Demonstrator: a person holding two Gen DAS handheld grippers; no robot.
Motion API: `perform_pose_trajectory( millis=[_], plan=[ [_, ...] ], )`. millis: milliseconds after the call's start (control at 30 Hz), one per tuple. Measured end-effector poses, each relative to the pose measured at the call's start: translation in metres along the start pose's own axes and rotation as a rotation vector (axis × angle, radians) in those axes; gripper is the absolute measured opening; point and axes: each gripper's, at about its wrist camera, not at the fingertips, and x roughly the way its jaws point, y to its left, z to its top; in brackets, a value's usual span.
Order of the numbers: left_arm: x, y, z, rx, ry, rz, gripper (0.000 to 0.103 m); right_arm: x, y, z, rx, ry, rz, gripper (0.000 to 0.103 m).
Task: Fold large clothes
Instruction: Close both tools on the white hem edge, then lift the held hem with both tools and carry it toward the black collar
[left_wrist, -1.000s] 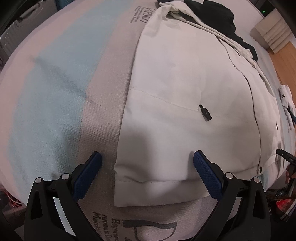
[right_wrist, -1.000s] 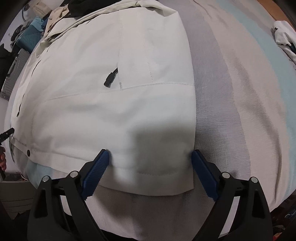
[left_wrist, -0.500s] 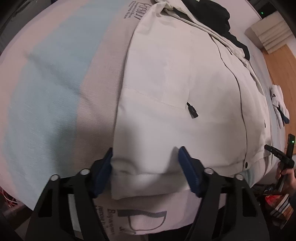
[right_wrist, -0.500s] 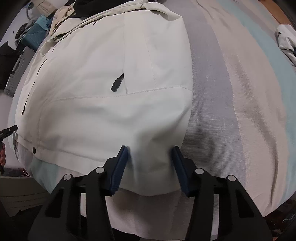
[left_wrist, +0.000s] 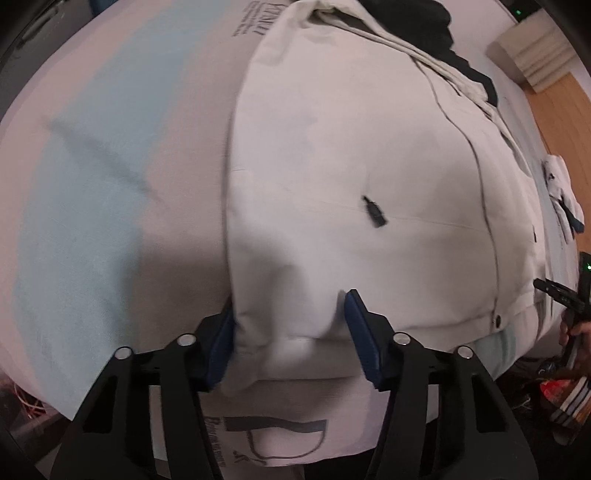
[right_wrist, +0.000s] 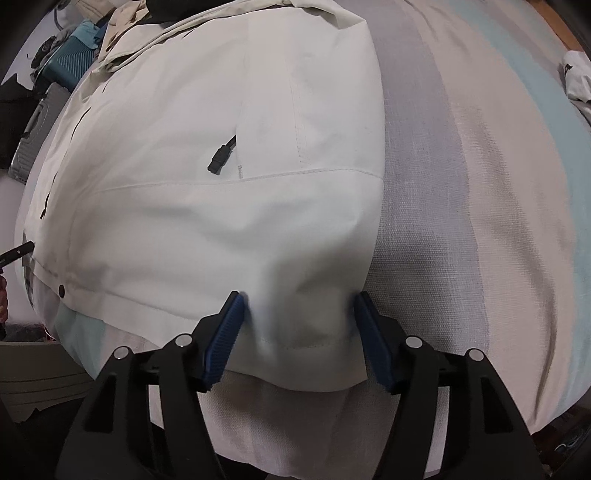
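A large off-white jacket (left_wrist: 351, 155) lies flat on a striped bedspread (left_wrist: 110, 184), front up, with black zip pulls (left_wrist: 375, 210) on its pockets. My left gripper (left_wrist: 290, 325) straddles the jacket's bottom left hem corner, its blue pads pressing in on bunched fabric. The same jacket fills the right wrist view (right_wrist: 221, 166). My right gripper (right_wrist: 299, 325) straddles the bottom right hem corner, and the fabric puckers between its narrowed pads. Both pairs of jaws stand partly closed with a wide fold of hem between them.
A black garment (left_wrist: 424, 33) lies at the jacket's collar. A white item (left_wrist: 561, 192) lies on the bed beyond the jacket. Wooden floor (left_wrist: 569, 110) and foam blocks (left_wrist: 532, 59) are past the bed. A teal case (right_wrist: 70, 62) sits off the bed.
Both grippers moved forward over the hem corners and their jaws narrowed from wide open onto the fabric, which now bunches between the pads.
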Motion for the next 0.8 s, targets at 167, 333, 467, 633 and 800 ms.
perform_pose_trajectory(
  millis=[167,333,467,633,800],
  plan=[
    [0.0,0.0,0.001,0.02,0.014,0.008,0.042,0.0,-0.001,0.002,0.016,0.006,0.02,0.065],
    [-0.003,-0.001,0.003,0.03,0.013,-0.004,0.027,0.002,-0.006,0.002,0.041,0.011,0.042,0.067],
    [-0.007,0.0,0.002,0.037,0.007,-0.007,0.024,0.001,-0.004,0.001,0.039,0.01,0.02,0.067],
    [-0.004,0.0,0.001,0.046,0.011,0.007,0.024,0.0,-0.008,-0.005,0.095,0.029,0.026,0.067],
    [-0.006,0.001,0.0,0.03,0.005,0.001,0.023,-0.003,-0.002,-0.008,0.119,0.037,0.074,0.057]
  ],
)
